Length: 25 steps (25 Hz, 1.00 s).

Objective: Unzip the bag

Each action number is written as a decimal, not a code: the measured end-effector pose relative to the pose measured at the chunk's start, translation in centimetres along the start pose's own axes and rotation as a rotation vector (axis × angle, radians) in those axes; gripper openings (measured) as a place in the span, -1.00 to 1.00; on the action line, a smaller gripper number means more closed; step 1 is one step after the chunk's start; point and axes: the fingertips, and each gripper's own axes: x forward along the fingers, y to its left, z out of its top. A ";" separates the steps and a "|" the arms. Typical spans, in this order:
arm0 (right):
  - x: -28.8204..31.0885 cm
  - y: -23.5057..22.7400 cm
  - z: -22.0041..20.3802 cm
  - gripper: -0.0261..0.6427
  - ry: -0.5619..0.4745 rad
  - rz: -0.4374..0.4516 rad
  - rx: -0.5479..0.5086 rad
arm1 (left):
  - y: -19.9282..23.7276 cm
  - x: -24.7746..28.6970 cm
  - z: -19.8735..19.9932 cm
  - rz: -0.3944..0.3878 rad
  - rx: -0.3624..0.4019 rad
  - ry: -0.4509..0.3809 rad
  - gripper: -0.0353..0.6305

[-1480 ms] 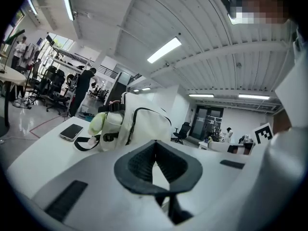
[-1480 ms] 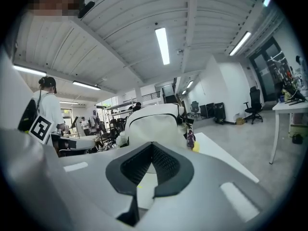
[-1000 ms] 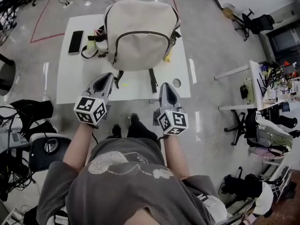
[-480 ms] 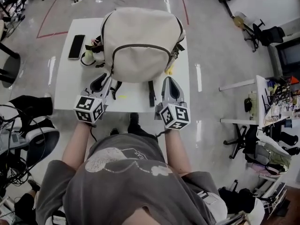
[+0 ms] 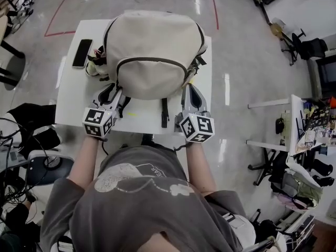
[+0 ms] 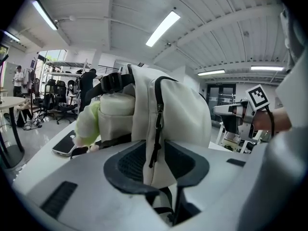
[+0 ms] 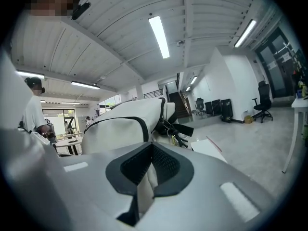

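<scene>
1. Your backpack (image 5: 152, 51) lies front-up on the table (image 5: 68, 106), its long axis running from near edge to far edge.
2. Your left gripper (image 5: 113, 91) has its jaws opening wide, with the zipper pull (image 6: 155, 146) hanging between them.
3. Your right gripper (image 5: 190, 91) has its jaws closed, pinching backpack fabric.

Your left hand-held gripper (image 5: 113, 92) now at the bag (image 5: 152, 46), jaws opening around its zipper pull (image 6: 155, 143), right hand-held gripper (image 5: 190, 90) forward too.

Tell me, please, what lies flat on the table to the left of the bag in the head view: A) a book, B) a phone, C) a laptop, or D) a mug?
B: a dark phone lies flat on the white table, left of the bag.
</scene>
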 end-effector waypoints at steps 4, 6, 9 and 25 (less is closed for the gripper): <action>0.7 -0.3 -0.6 -0.92 0.030 0.036 -0.004 | 0.1 0.6 0.2 -0.003 0.002 -0.012 -0.52; 0.9 -0.5 -0.7 -0.92 0.034 0.048 -0.005 | 0.0 0.7 0.2 -0.015 0.005 -0.013 -0.55; 1.0 -0.4 -0.9 -0.92 0.038 0.086 -0.005 | -0.7 0.7 0.2 -0.038 0.031 -0.012 -0.75; 1.4 0.0 -1.3 -0.62 0.087 0.254 0.051 | 1.6 -2.3 1.5 0.053 -0.019 -0.071 -0.80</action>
